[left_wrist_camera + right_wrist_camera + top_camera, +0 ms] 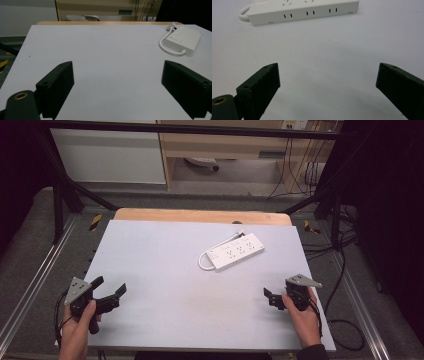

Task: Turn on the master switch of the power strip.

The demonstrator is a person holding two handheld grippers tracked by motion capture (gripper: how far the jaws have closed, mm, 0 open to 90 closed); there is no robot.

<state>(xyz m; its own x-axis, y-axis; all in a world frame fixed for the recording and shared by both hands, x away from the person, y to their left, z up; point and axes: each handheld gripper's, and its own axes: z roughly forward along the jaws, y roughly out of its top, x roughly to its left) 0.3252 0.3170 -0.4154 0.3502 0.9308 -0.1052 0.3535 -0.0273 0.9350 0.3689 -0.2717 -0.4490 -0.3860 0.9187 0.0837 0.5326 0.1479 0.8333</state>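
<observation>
On table point(150, 270) | power strip point(235, 251) long axis near-left to far-right | both claws released

Even light, soft blur, dark edges

The power strip point(234, 251) lies on the table point(165, 270) — right of centre, toward the far edge. Its cable point(202, 262) loops at its left end.

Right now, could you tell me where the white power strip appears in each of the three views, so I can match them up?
High view: the white power strip lies right of centre on the grey table, angled, toward the far edge.
Left gripper view: upper right, beyond the open jaws.
Right gripper view: along the top edge, left of centre.
Shared landmark: its looped white cable at one end.
</observation>
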